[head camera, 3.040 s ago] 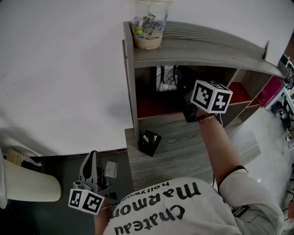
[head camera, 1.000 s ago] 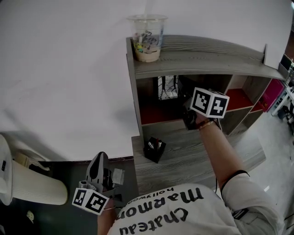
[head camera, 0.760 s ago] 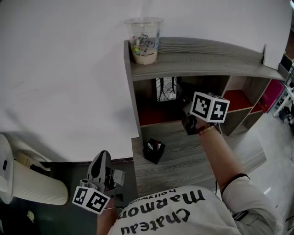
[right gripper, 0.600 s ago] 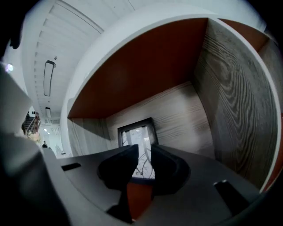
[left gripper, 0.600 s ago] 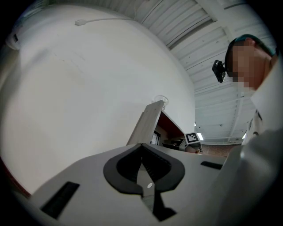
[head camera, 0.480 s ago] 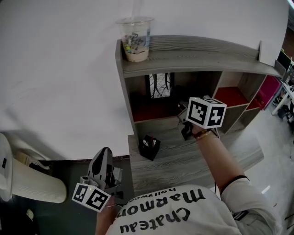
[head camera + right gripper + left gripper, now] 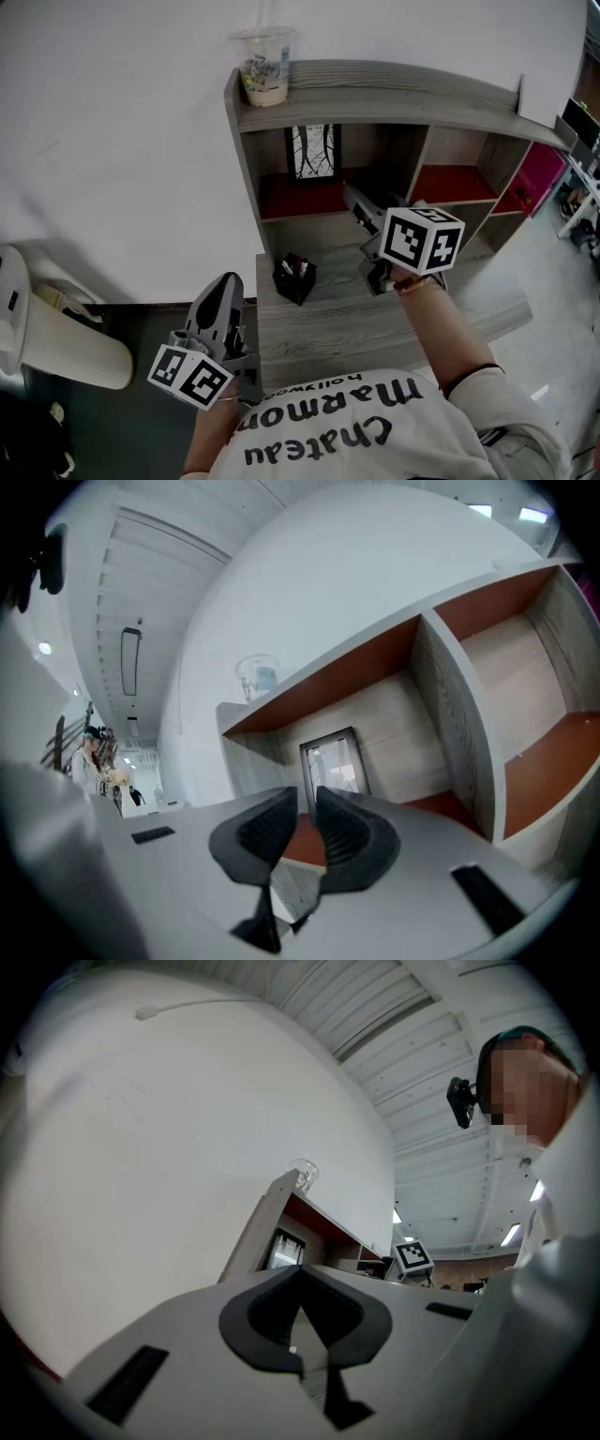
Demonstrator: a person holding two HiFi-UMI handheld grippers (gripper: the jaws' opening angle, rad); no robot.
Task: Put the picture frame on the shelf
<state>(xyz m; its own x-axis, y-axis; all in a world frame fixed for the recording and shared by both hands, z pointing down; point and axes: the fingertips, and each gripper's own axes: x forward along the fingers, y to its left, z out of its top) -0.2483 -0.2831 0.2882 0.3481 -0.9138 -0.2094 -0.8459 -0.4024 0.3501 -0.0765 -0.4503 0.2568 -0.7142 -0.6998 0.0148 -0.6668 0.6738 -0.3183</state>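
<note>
The left gripper (image 7: 229, 281) hangs low beside the tabletop (image 7: 328, 323), jaws clenched on nothing. The right gripper (image 7: 354, 199) hovers over it, jaws slightly parted, empty. In the shelf's (image 7: 394, 92) left compartment the picture frame (image 7: 310, 150) stands upright, long axis vertical, facing outward: black rim, pale picture with dark branches.

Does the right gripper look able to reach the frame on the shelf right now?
Probably yes. The right gripper points at the frame, upright at the back of the open left compartment, with nothing between them. Its jaws stand only narrowly apart.
</note>
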